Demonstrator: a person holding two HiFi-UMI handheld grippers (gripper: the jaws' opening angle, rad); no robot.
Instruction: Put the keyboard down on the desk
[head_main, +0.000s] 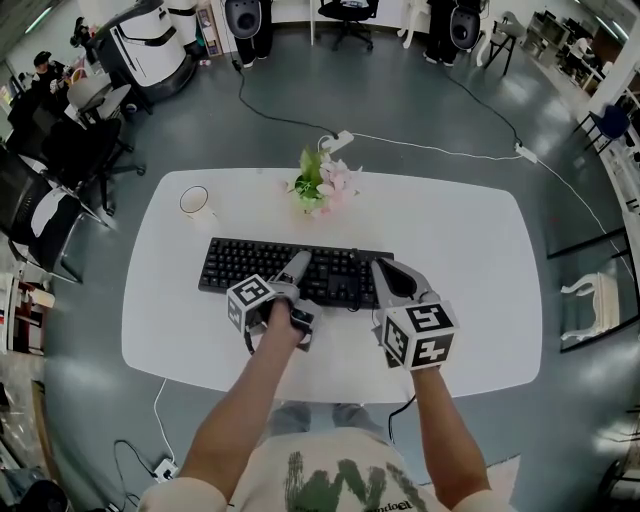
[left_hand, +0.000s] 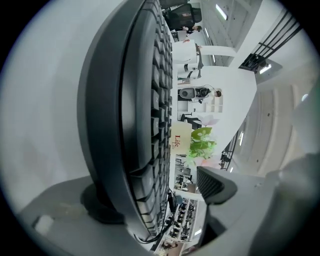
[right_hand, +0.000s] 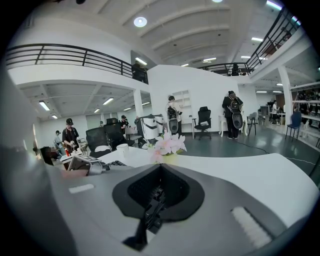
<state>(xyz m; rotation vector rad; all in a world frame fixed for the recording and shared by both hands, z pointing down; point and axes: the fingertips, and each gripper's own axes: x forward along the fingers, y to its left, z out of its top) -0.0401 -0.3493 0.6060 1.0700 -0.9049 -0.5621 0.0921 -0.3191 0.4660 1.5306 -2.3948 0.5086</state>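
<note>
Left hand-held gripper (head_main: 297, 264) stands spread around the keyboard (head_main: 250, 265) at its near edge — right hand-held gripper (head_main: 384, 280) pressed together, empty. It lies flat on the desk (head_main: 470, 260); probably stiff, light — best pinched along its long edges.

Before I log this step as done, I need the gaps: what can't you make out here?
The keyboard's near edge: head view, the left gripper covers it; the left gripper view is too close to show whether it rests on the desk.
Key lettering: too small in the head view, edge-on in the left gripper view.
The keyboard's right end: head view, under the right gripper; that gripper's view is filled by its own jaws.
</note>
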